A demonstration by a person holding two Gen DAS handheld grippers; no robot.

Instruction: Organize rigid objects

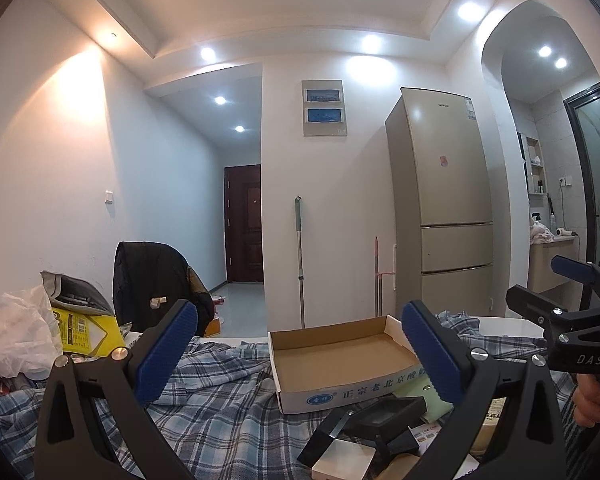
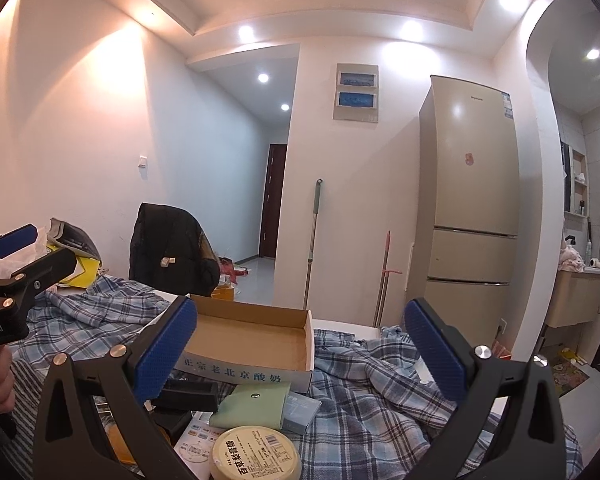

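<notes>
Two sets of tongs hang with their jaws wide apart and gripping nothing: the left tongs (image 1: 300,356) and the right tongs (image 2: 300,354), both poised above a pile of small rigid goods at the near edge of the surface. Nearest the right tongs lies a round yellow tin (image 2: 256,454), with a green wallet (image 2: 254,404) and a small blue carton (image 2: 302,410) just beyond; a black box (image 1: 384,420) sits under the left tongs. Behind them waits an empty cardboard tray (image 1: 340,356). The rumpled plaid cloth (image 2: 380,392) covering the surface looks like the main hazard: a fold could snag a finger or tip the light tray, and the overlapping items may shift when one is lifted. Farther off, a dark jacket drapes a chair (image 2: 168,248); a mop (image 1: 299,256) and a tall fridge (image 1: 444,200) stand against the white wall beside a hallway door (image 1: 244,224).
</notes>
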